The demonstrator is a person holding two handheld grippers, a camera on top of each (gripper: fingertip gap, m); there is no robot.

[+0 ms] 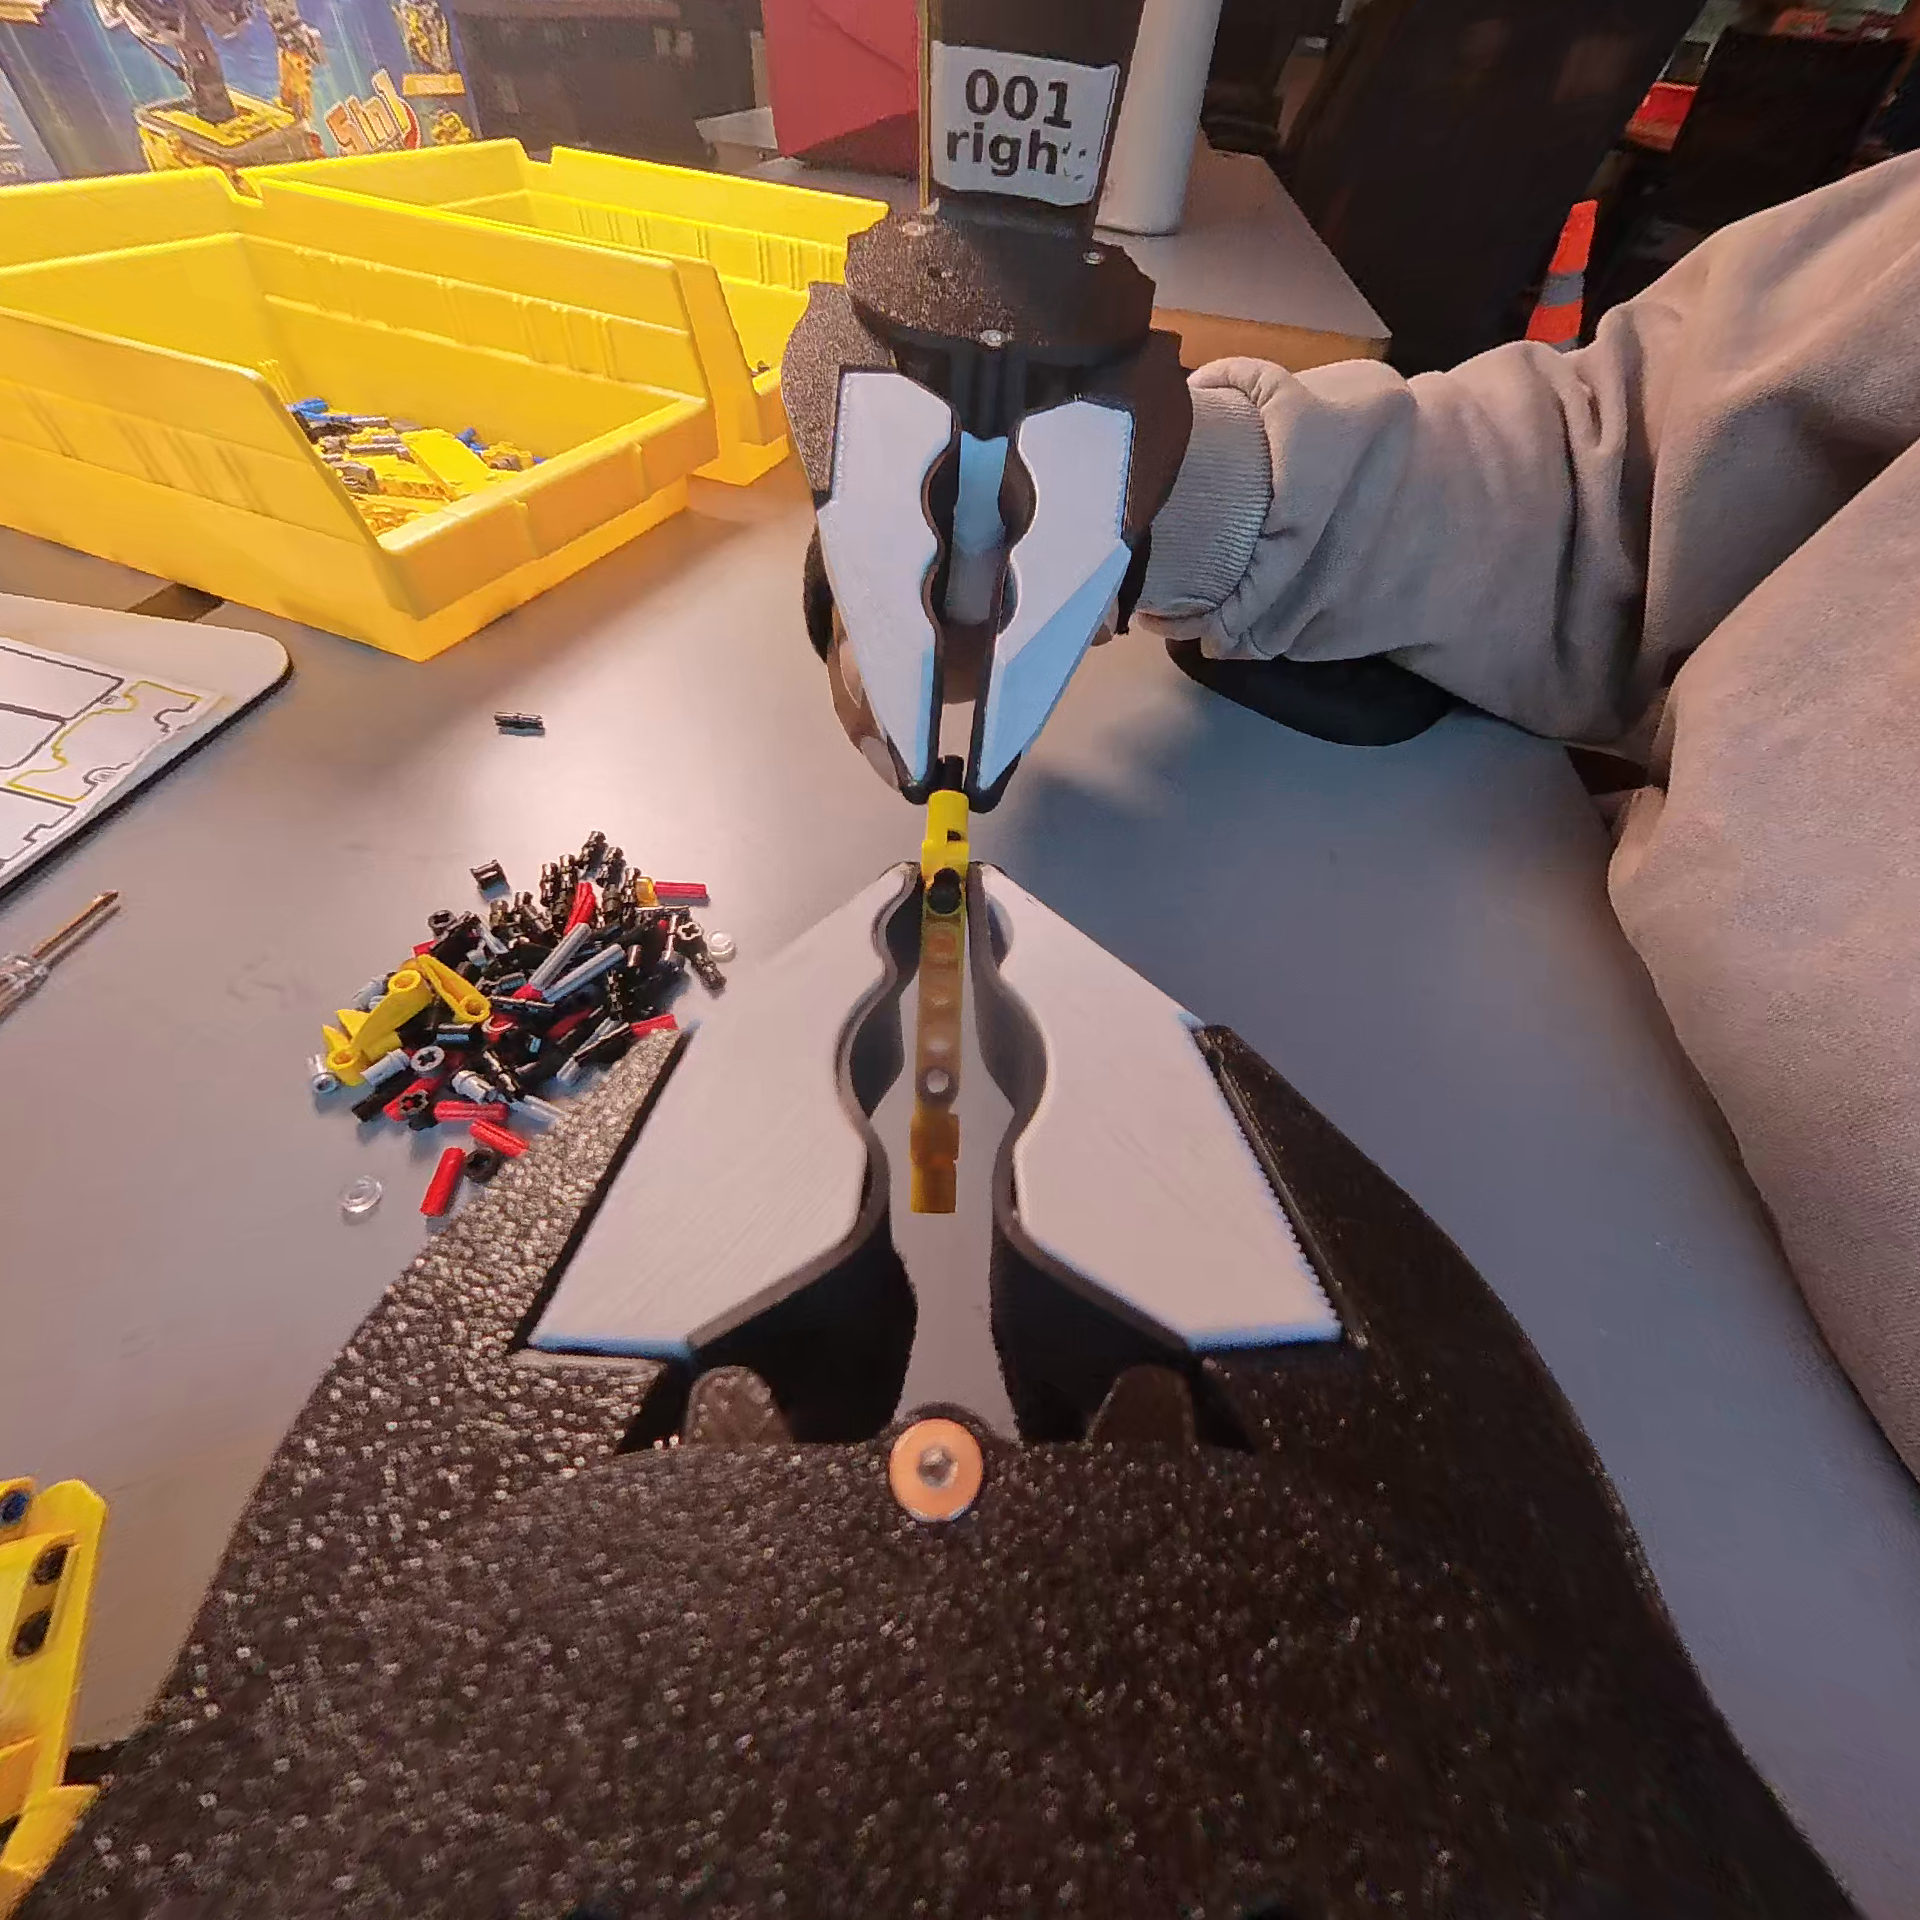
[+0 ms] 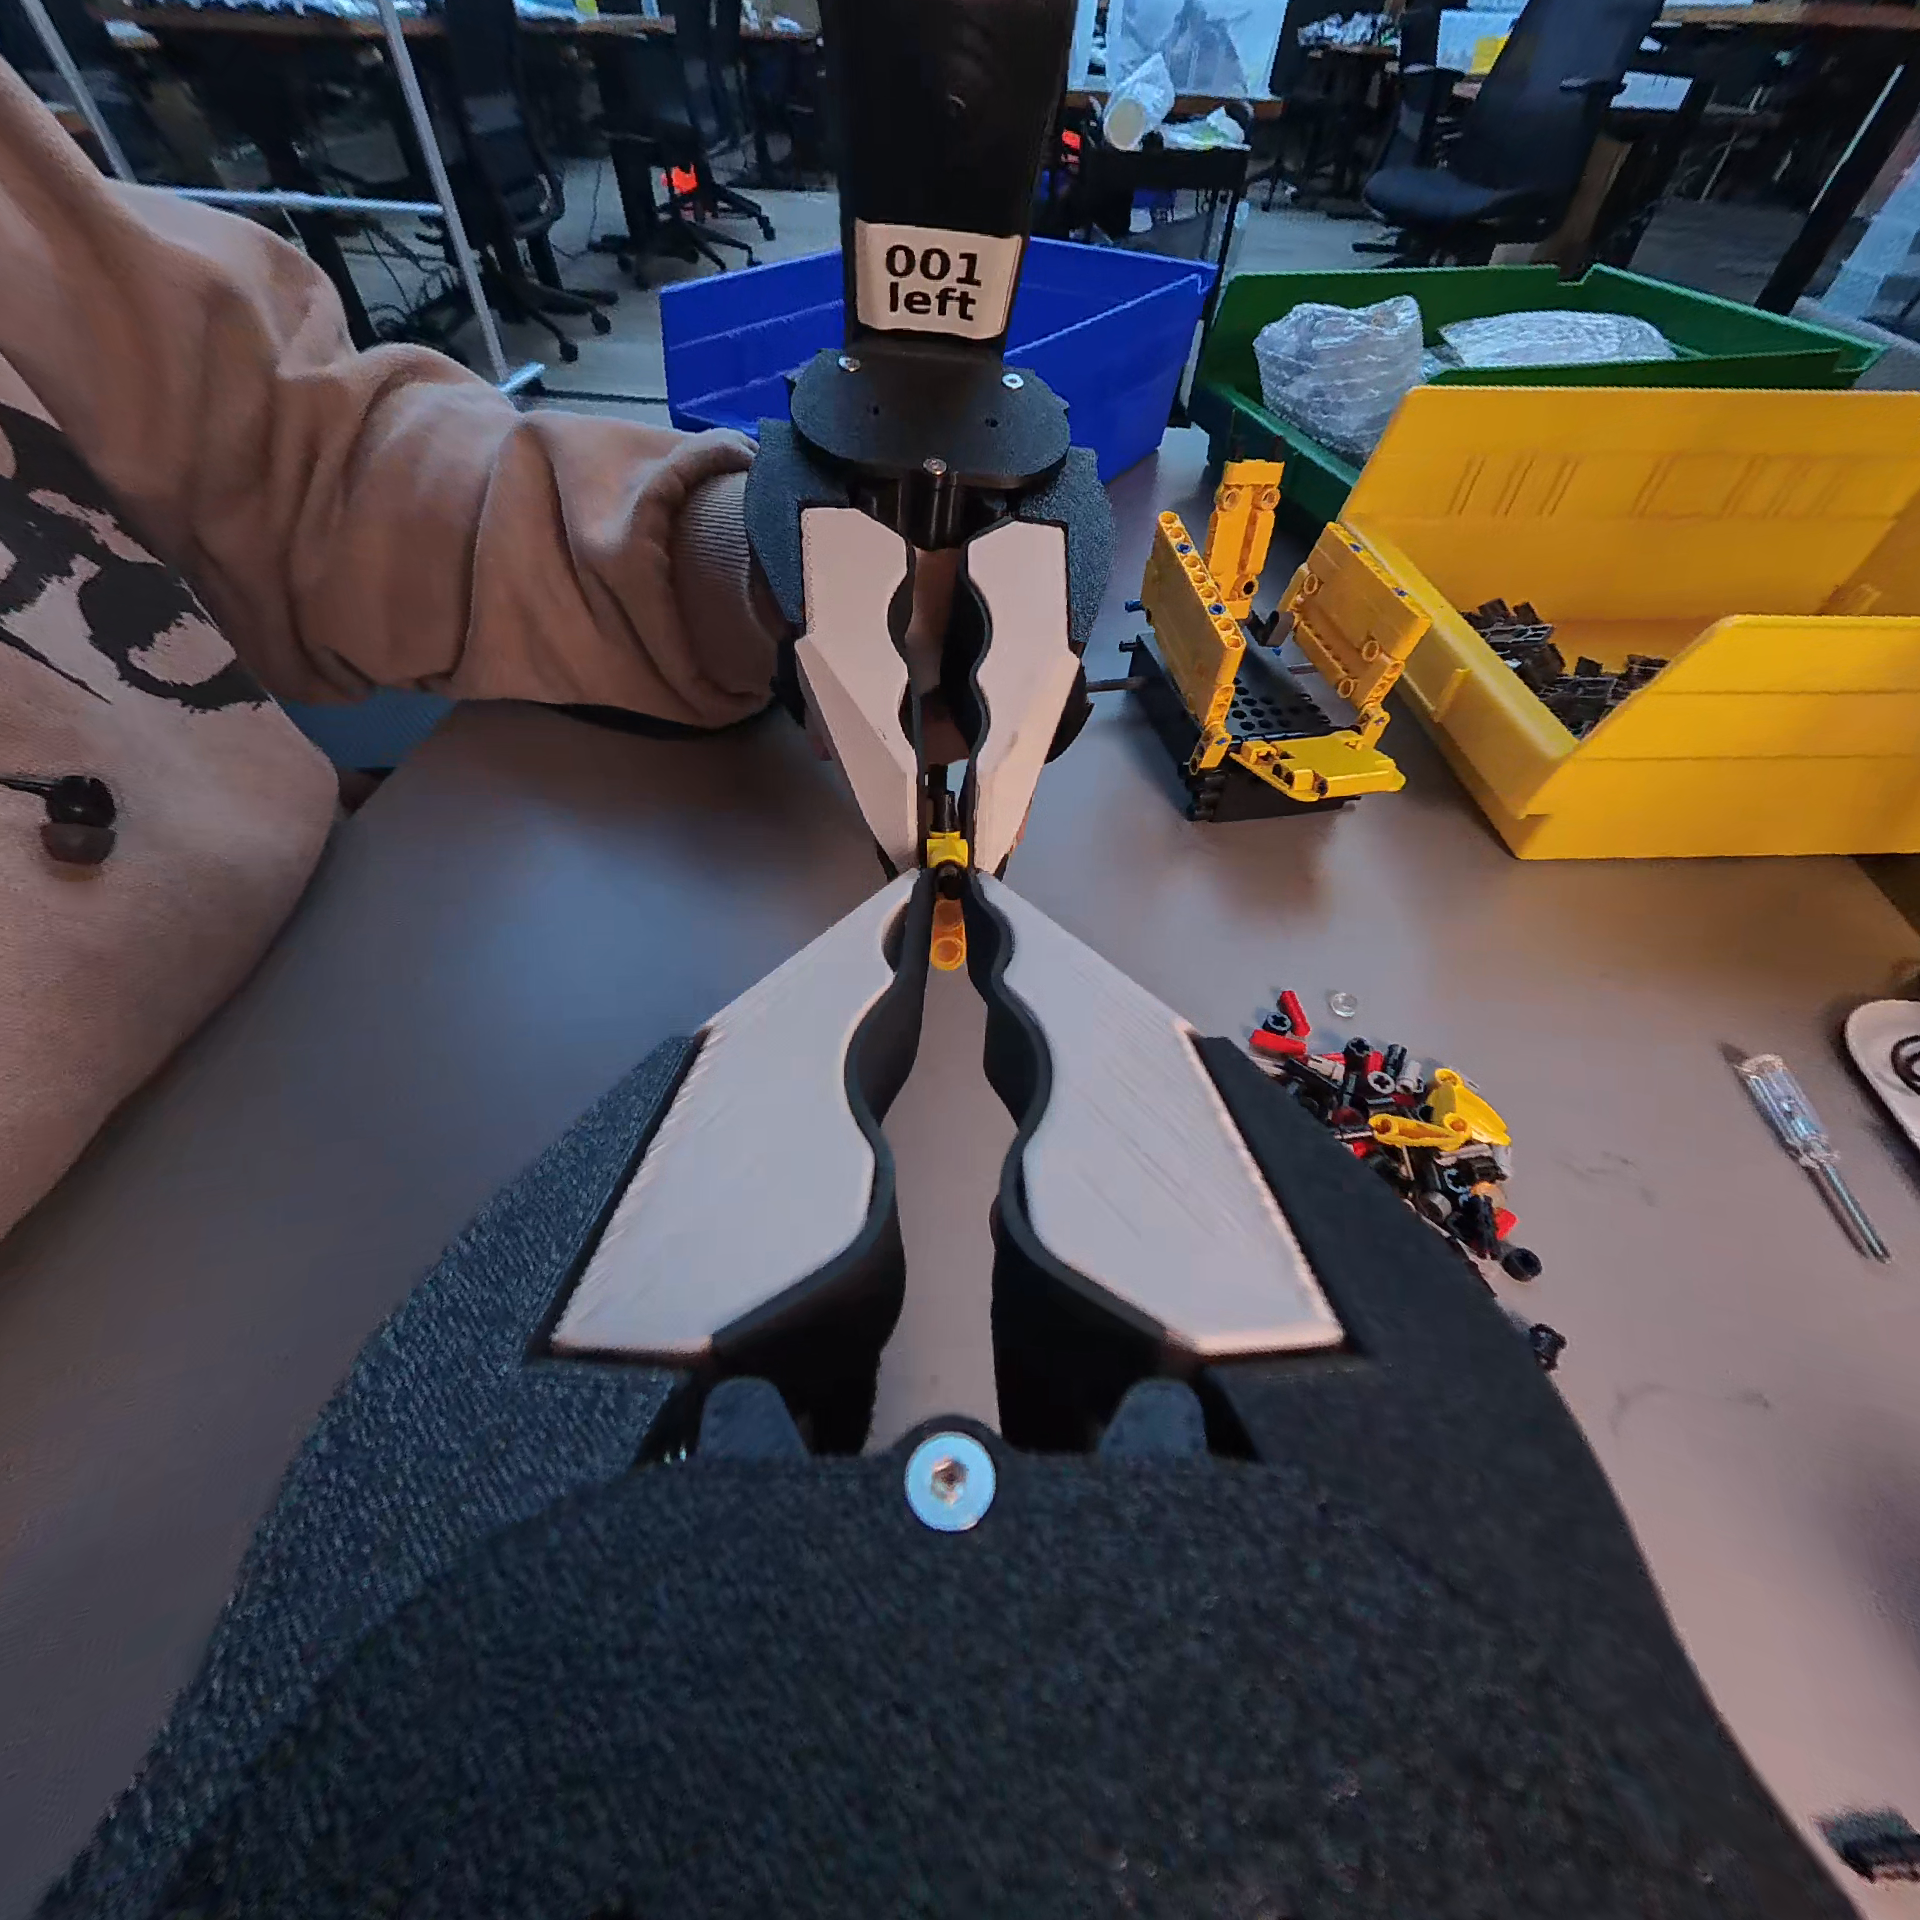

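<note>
Firstly, left wrist view: the left hand-held gripper (image 1: 943, 891) is closed on a long yellow perforated building beam (image 1: 937, 1023) that lies between its fingers and juts past the tips. Opposite, the right hand-held gripper (image 1: 948, 795) pinches a small black pin (image 1: 948, 774) seated at the beam's far yellow end; it carries a white printed label (image 1: 1021, 125), contents not reproduced. A grey sleeve (image 1: 1455, 499) leads to it. On the grey table (image 1: 1299, 935) to the left lies a loose pile of red, black, grey and yellow pins and connectors (image 1: 520, 1008). Beyond stand yellow storage bins (image 1: 343, 395), the nearest holding mixed parts, with a printed toy box (image 1: 208, 73) behind them.

Right wrist view: both hand-held grippers meet tip to tip above the table, the right one clamped on the pin, the left one bearing its own white label (image 2: 932, 278). A partly built yellow and black model (image 2: 1262, 665) stands just beside a yellow bin. A blue bin (image 2: 1101, 332), a green bin (image 2: 1704, 332) and a screwdriver (image 2: 1808, 1153) are also present.
</note>
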